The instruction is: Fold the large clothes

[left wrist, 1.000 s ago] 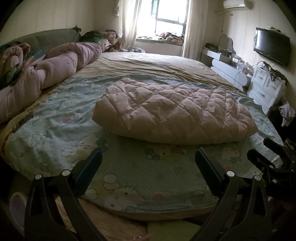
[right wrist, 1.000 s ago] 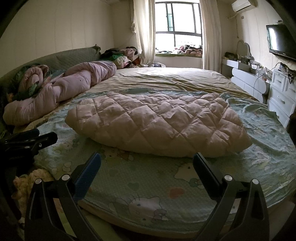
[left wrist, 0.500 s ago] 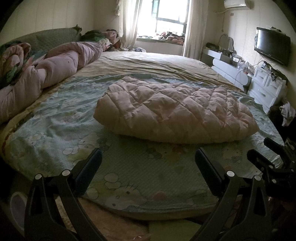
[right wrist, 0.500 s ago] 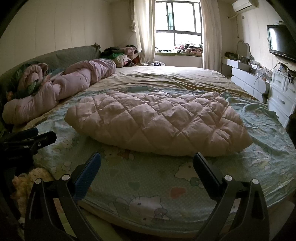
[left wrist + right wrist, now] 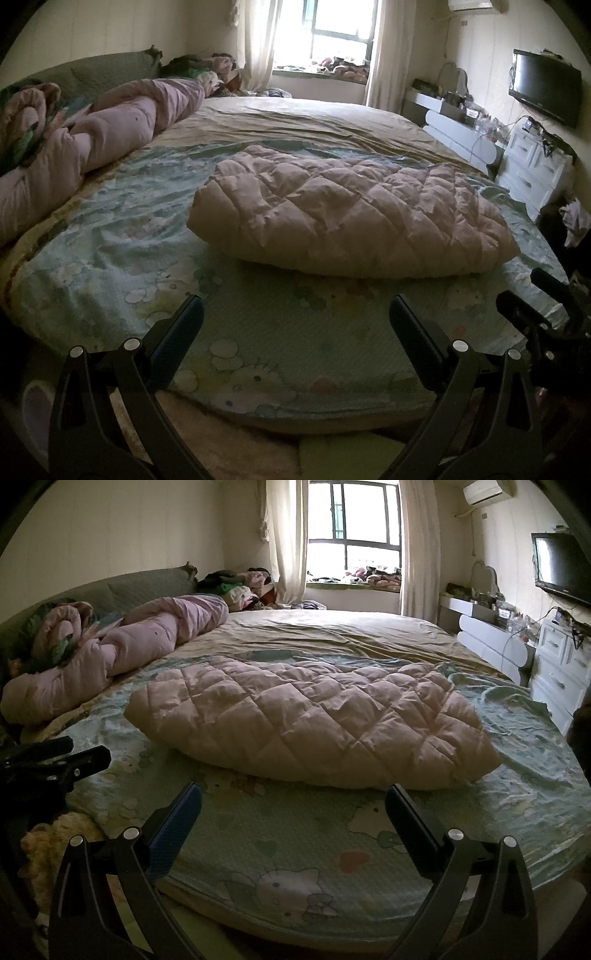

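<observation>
Two views share one bed (image 5: pixel 258 354) under a bright window (image 5: pixel 340 29). From the left wrist, the left claw (image 5: pixel 295 321) hangs spread wide and empty above the bed's near edge. From the right wrist, the right claw (image 5: pixel 293 805) gapes likewise, touching nothing; the quilted pink coat (image 5: pixel 310 720) lies folded mid-bed.
</observation>
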`<state>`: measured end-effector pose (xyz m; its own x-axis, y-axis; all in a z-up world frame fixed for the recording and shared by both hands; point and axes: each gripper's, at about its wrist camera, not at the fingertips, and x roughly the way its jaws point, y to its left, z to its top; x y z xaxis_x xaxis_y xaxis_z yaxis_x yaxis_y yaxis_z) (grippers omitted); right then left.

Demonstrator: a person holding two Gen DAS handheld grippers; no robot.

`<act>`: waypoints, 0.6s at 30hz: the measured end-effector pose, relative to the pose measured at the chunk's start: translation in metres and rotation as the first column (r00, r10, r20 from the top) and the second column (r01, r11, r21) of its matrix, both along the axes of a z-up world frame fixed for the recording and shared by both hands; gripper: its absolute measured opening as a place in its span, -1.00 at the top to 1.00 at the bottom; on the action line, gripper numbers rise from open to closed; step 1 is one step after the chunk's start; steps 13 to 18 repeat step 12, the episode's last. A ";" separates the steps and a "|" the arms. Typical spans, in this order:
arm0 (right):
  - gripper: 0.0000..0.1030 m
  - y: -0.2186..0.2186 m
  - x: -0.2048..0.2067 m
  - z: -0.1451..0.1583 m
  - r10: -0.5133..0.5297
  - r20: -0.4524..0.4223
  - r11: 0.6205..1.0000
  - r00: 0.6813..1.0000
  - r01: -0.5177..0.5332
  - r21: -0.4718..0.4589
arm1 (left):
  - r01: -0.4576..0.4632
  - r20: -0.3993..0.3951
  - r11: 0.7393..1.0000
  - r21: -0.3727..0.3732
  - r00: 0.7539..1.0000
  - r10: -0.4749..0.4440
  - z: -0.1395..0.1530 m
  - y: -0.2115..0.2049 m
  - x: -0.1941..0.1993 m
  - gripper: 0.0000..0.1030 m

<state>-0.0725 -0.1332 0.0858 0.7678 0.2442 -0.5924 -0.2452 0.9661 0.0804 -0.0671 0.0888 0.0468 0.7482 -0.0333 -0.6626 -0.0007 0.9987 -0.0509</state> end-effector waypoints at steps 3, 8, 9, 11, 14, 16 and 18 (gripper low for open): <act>-0.92 -0.001 0.001 0.000 -0.005 -0.004 1.000 1.000 0.005 -0.003 | -0.003 -0.002 1.000 -0.002 1.000 0.003 -0.001 0.001 0.000 -0.82; -0.92 -0.007 0.005 -0.002 -0.033 -0.011 0.999 0.999 0.033 -0.009 | -0.046 -0.037 0.999 -0.025 0.998 0.045 -0.009 0.016 0.011 -0.82; -0.92 -0.010 0.007 -0.003 -0.041 -0.016 0.999 0.999 0.041 -0.005 | -0.055 -0.044 0.998 -0.033 0.998 0.054 -0.012 0.022 0.014 -0.82; -0.92 -0.022 0.010 -0.006 -0.081 -0.030 0.997 0.996 0.081 0.002 | -0.084 -0.059 0.996 -0.037 0.995 0.082 -0.016 0.038 0.023 -0.82; -0.92 -0.031 0.012 -0.008 -0.109 -0.034 0.994 0.993 0.109 -0.002 | -0.116 -0.066 0.993 -0.031 0.991 0.114 -0.019 0.051 0.028 -0.82; -0.92 -0.031 0.012 -0.008 -0.109 -0.034 0.994 0.993 0.109 -0.002 | -0.116 -0.066 0.993 -0.031 0.991 0.114 -0.019 0.051 0.028 -0.82; -0.92 -0.031 0.012 -0.008 -0.109 -0.034 0.994 0.993 0.109 -0.002 | -0.116 -0.066 0.993 -0.031 0.991 0.114 -0.019 0.051 0.028 -0.82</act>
